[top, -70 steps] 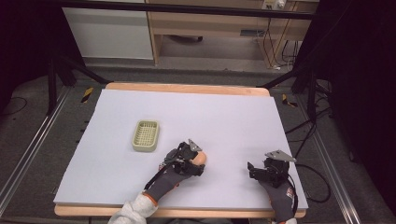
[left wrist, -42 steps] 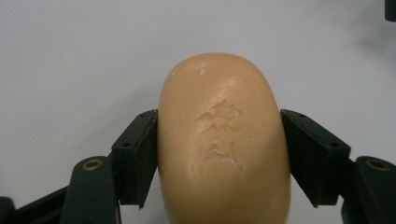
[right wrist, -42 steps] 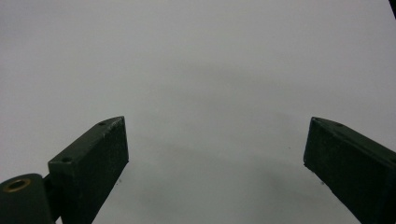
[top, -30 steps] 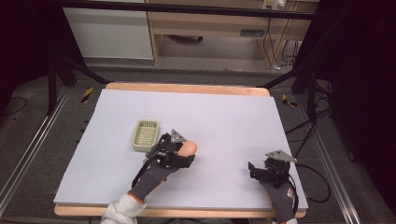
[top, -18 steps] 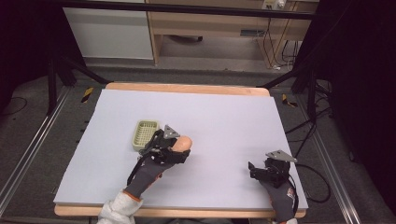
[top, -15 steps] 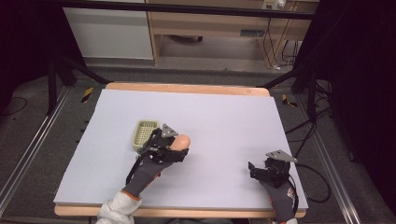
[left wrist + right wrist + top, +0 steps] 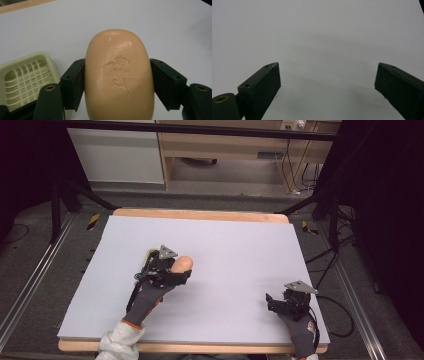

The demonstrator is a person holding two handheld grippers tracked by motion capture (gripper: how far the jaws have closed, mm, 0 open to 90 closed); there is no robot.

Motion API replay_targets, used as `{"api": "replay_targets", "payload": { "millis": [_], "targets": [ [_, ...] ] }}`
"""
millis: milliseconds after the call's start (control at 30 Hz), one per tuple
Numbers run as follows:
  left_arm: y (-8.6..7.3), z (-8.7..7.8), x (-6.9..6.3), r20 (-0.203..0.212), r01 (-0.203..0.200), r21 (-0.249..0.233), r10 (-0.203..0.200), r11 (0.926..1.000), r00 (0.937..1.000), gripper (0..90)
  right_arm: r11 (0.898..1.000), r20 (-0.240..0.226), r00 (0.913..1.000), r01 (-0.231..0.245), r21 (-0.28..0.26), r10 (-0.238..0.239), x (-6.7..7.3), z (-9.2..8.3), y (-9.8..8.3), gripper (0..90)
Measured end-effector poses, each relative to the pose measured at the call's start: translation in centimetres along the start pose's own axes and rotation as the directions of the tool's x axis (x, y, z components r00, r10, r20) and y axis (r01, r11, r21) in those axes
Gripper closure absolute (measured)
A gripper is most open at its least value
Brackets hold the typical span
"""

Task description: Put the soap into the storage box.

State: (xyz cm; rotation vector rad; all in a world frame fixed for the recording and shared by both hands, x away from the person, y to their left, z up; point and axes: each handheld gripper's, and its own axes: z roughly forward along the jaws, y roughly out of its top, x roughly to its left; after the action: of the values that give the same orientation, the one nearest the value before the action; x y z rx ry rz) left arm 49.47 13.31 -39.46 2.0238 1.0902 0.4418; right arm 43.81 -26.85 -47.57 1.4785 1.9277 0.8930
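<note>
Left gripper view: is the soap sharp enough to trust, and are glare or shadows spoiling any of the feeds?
Left gripper view: the soap is sharp, its embossed mark readable, no glare; the green dish is slightly soft. Right gripper view: a soft shadow lies on the table sheet between the open jaws. High view: evenly lit table, dark surroundings, the left gripper small and grainy.

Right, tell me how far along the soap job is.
Done: the left gripper has the soap bar clamped between its jaws. In hand: it holds the bar beside the green soap dish. Left: the bar is not in the dish yet. The right gripper is open over the table.
</note>
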Motion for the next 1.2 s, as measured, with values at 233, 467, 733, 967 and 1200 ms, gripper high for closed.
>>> {"api": "replay_targets", "payload": {
  "millis": [233, 467, 733, 967, 1200],
  "targets": [
    [0.2, -0.3, 1.3, -0.025, 0.016, -0.009, -0.016, 0.9998, 0.9995, 31.3, 1.0, -0.002, 1.0, 0.007, 0.001, -0.007, 0.0, 0.0, 0.0, 6.9],
    [0.2, -0.4, 2.6, -0.044, 0.045, -0.015, -0.046, 0.9989, 0.998, 31.4, 1.0, -0.001, 1.0, 0.002, 0.003, -0.002, 0.0, 0.0, 0.0, 6.9],
    [0.2, -0.3, 3.8, -0.077, 0.063, -0.017, -0.065, 0.9978, 0.9949, 31.4, 1.0, -0.002, 1.0, 0.0, 0.004, 0.0, 0.0, 0.1, 0.0, 6.9],
    [0.1, 0.0, 4.7, -0.11, 0.067, -0.013, -0.068, 0.9977, 0.9916, 31.4, 1.0, -0.004, 1.0, -0.003, 0.005, 0.003, 0.0, 0.1, 0.0, 6.8],
    [-0.1, 0.5, 5.5, -0.137, 0.079, 0.008, -0.077, 0.9969, 0.9876, 31.5, 1.0, -0.004, 1.0, -0.006, 0.006, 0.006, 0.0, 0.1, 0.0, 6.9]
  ]
}}
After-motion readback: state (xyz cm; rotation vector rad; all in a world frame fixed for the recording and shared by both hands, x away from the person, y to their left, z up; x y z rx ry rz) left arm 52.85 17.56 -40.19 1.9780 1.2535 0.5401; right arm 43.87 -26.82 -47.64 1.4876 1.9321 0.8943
